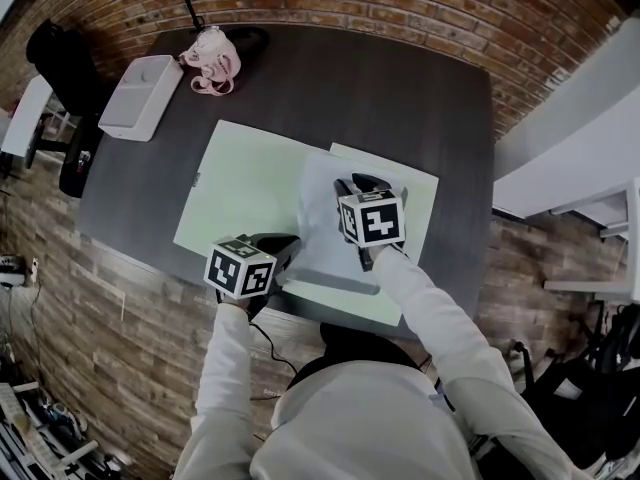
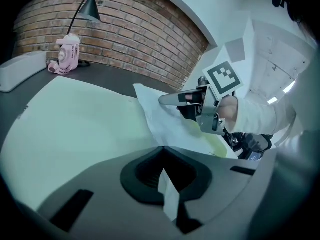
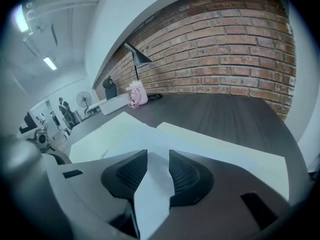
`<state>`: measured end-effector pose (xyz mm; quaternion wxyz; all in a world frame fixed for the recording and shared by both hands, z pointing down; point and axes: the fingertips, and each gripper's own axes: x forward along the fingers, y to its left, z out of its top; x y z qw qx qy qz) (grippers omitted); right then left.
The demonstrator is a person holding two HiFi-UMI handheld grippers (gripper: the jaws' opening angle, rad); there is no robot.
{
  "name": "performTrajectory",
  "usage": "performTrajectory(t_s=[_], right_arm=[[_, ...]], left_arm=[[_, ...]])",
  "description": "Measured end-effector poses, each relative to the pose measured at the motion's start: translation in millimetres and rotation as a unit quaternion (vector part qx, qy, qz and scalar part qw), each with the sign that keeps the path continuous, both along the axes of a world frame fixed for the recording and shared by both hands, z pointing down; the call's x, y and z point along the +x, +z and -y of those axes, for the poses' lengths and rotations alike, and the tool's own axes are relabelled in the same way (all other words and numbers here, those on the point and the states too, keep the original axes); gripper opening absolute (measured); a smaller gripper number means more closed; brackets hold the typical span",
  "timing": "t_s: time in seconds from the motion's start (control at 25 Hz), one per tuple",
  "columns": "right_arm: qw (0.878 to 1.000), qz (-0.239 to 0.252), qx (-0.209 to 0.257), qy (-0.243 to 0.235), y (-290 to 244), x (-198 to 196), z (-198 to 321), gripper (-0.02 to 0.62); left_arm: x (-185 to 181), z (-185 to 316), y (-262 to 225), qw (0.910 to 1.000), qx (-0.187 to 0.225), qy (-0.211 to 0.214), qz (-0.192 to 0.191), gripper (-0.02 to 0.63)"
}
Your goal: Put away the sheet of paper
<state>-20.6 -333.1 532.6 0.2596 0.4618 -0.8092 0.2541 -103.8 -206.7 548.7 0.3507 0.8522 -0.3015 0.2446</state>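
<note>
While the sheet (image 1: pixel 322 230) lies on the open green folder (image 1: pixel 240 183) near the front edge of the desk (image 1: pixel 390 88), the left hand-held gripper (image 1: pixel 283 246) is clamped tight on the sheet's near left edge. The right hand-held gripper (image 1: pixel 352 185) sits at the sheet's far part, jaws apart, with paper between them but not pinched.

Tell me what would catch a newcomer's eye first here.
A white sheet lies across a pale green folder at the dark table's near edge. The left claw pinches the sheet's edge; the right claw stands open around it. A pink bag sits at the far left.
</note>
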Motion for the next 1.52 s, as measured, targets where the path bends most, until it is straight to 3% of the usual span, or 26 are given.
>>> performTrajectory(t_s=[0.68,1.0,1.4,1.52], right_arm=[[0.994,-0.011,-0.088,0.061,42.2,19.1,8.2,0.175],[0.991,0.033,-0.098,0.089,46.0,20.8,13.1,0.190],[0.997,0.073,-0.020,-0.025,-20.6,-16.7,-16.7,0.167],[0.996,0.080,0.011,-0.039,-39.7,-19.9,-31.3,0.150]], left_arm=[[2.5,10.9,18.9,0.9993,-0.029,0.000,0.023,0.017],[1.0,12.9,19.2,0.9993,-0.031,-0.003,0.019,0.017],[6.5,9.7,19.3,0.9993,-0.034,0.001,0.013,0.017],[10.6,7.8,19.3,0.9993,-0.034,0.005,0.013,0.017]])
